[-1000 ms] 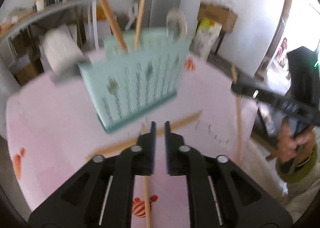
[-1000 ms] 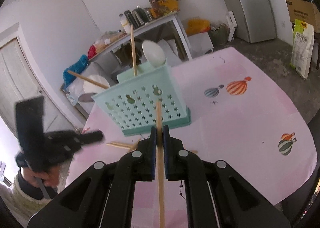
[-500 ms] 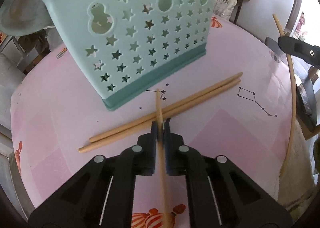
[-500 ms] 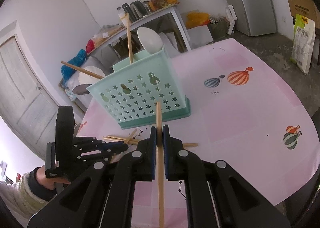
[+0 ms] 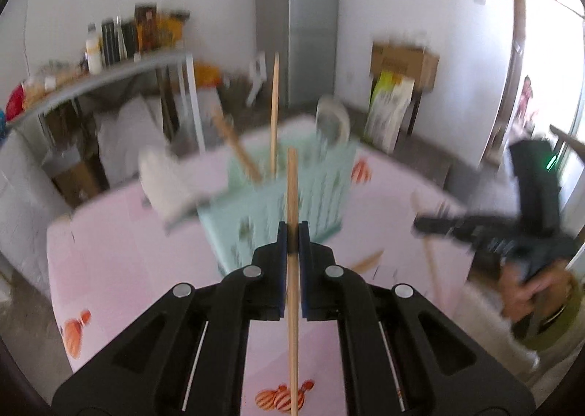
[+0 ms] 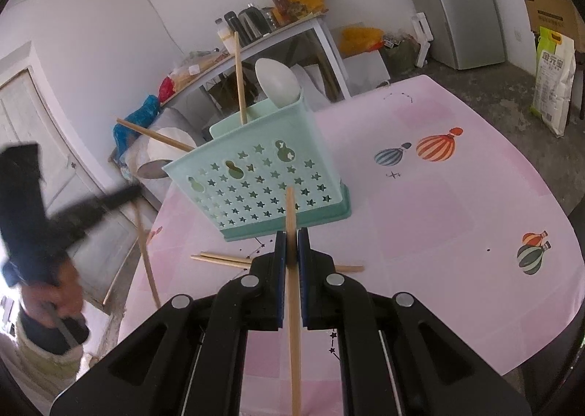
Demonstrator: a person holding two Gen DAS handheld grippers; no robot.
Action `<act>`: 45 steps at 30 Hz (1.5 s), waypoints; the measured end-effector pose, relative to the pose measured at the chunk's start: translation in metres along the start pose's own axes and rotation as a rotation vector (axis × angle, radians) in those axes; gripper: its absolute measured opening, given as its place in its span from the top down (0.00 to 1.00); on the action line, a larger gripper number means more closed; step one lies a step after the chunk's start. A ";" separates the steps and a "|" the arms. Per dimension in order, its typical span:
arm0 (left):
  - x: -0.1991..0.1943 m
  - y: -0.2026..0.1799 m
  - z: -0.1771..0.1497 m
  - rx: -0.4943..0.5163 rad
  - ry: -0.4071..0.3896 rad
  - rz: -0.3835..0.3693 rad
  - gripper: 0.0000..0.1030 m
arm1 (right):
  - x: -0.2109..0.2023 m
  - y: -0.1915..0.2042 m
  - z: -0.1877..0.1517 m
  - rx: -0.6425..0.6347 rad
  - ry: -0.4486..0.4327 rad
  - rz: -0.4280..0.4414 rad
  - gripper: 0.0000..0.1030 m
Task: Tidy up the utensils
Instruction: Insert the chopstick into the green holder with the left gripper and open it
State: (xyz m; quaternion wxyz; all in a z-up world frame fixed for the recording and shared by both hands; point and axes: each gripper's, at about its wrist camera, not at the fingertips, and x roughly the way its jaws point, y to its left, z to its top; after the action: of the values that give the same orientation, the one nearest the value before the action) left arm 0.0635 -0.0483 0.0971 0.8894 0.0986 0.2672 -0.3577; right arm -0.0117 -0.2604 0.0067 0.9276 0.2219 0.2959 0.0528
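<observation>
A matt, pale-wood chopstick (image 6: 291, 262) is sitting between the black plastic fingers (image 6: 272, 280). The mint plastic basket (image 6: 263, 182) is looking smooth, and the pink tablecloth (image 6: 438, 218) is showing a slight sheen.

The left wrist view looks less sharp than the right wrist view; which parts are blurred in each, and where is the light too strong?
Left wrist view: the mint-green plastic utensil basket and pink balloon-print tablecloth are motion-smeared, the held wooden chopstick stays sharp, and the doorway at right is overexposed. Right wrist view: basket and tablecloth are crisp; only the left gripper is blurred.
</observation>
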 end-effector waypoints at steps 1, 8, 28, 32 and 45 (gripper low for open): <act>-0.007 -0.001 0.007 0.000 -0.033 -0.007 0.96 | -0.001 0.000 0.000 0.000 -0.001 0.000 0.93; -0.040 0.000 0.063 -0.023 -0.236 -0.056 0.96 | -0.005 -0.001 0.001 0.005 -0.014 0.000 0.93; 0.054 0.002 0.117 -0.261 -0.505 0.123 0.96 | -0.001 -0.008 0.001 0.028 -0.017 0.009 0.93; 0.074 0.003 0.101 -0.261 -0.468 0.151 0.96 | 0.000 -0.010 0.001 0.033 -0.016 0.012 0.93; 0.046 0.000 0.066 -0.237 -0.465 0.061 0.42 | 0.000 -0.010 -0.001 0.035 -0.016 0.003 0.93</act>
State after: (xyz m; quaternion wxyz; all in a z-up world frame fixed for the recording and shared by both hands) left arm 0.1177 -0.0996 0.1274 0.9425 -0.0832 0.0925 -0.3101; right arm -0.0125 -0.2693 0.0020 0.9258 0.2392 0.2889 0.0474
